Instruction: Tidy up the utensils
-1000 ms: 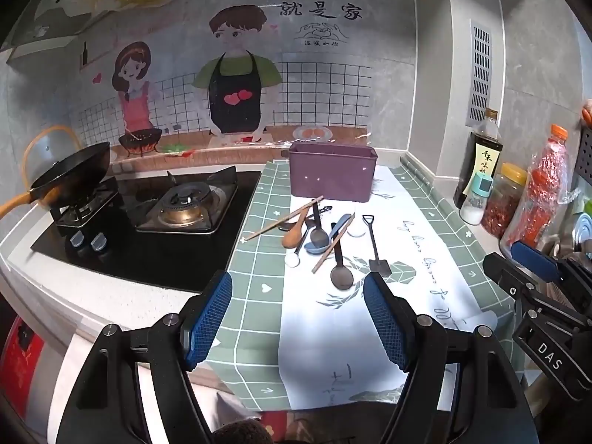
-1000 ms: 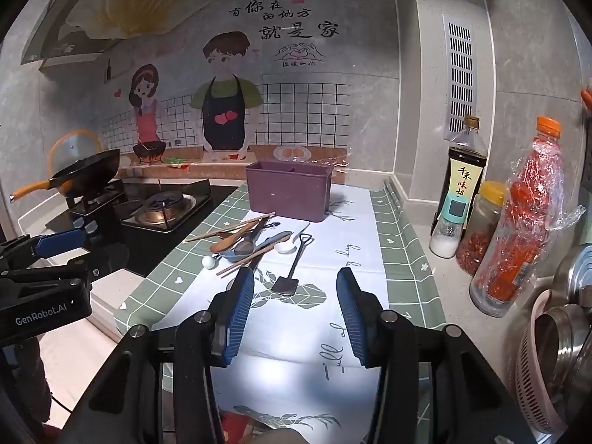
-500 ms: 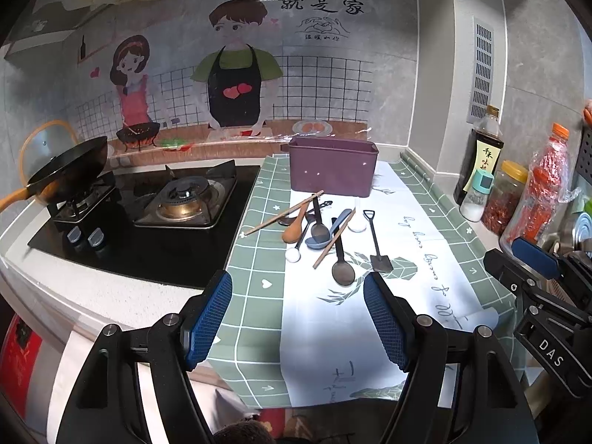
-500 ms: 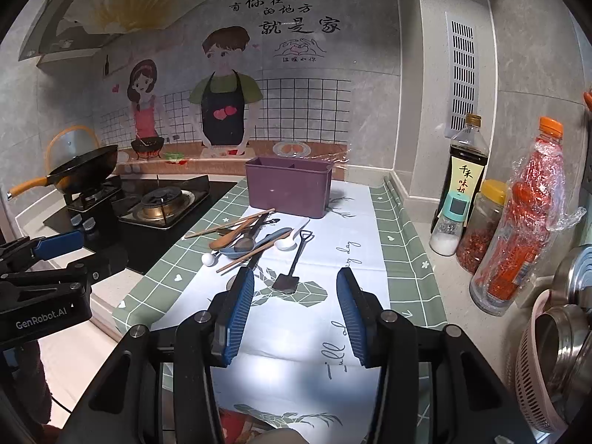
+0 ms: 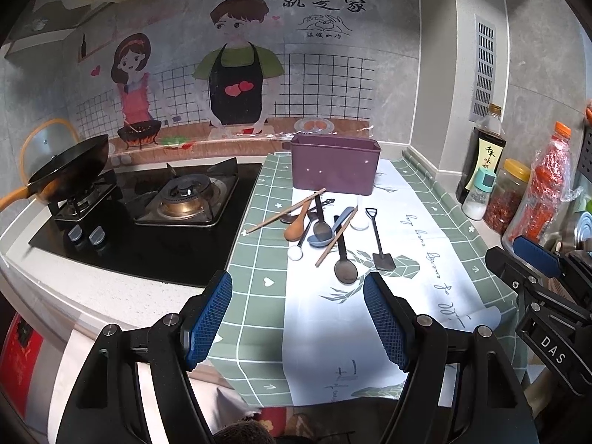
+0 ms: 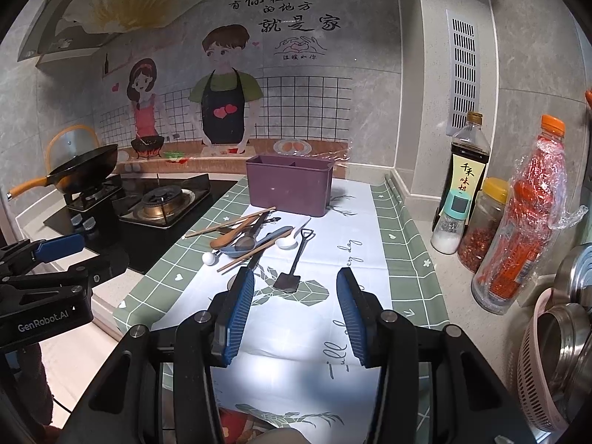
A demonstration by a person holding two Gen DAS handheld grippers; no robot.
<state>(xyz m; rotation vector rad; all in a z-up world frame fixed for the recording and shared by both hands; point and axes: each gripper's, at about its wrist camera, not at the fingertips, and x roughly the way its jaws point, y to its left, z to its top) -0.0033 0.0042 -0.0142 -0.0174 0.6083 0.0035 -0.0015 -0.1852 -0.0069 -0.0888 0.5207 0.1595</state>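
A purple utensil bin [image 5: 335, 168] [image 6: 290, 185] stands at the back of the counter mat. In front of it lies a loose pile: wooden chopsticks [image 5: 285, 211], a wooden spoon [image 5: 298, 224], a blue spoon [image 5: 327, 227], a dark spoon [image 5: 344, 259], a white spoon [image 5: 358, 218] and a black shovel-shaped spoon [image 5: 379, 240] [image 6: 294, 264]. My left gripper [image 5: 298, 318] hovers open near the counter's front edge, well short of the pile. My right gripper [image 6: 296, 312] is open too, just behind the shovel spoon. Neither holds anything.
A gas hob [image 5: 181, 199] with a black wok [image 5: 70, 168] sits left of the mat. Bottles and jars [image 6: 481, 203] line the right wall, with steel bowls in a pink basket [image 6: 555, 355] at the right edge.
Both grippers have crept slightly forward and tilted, so the counter sits a little lower in view. The utensils have not moved.
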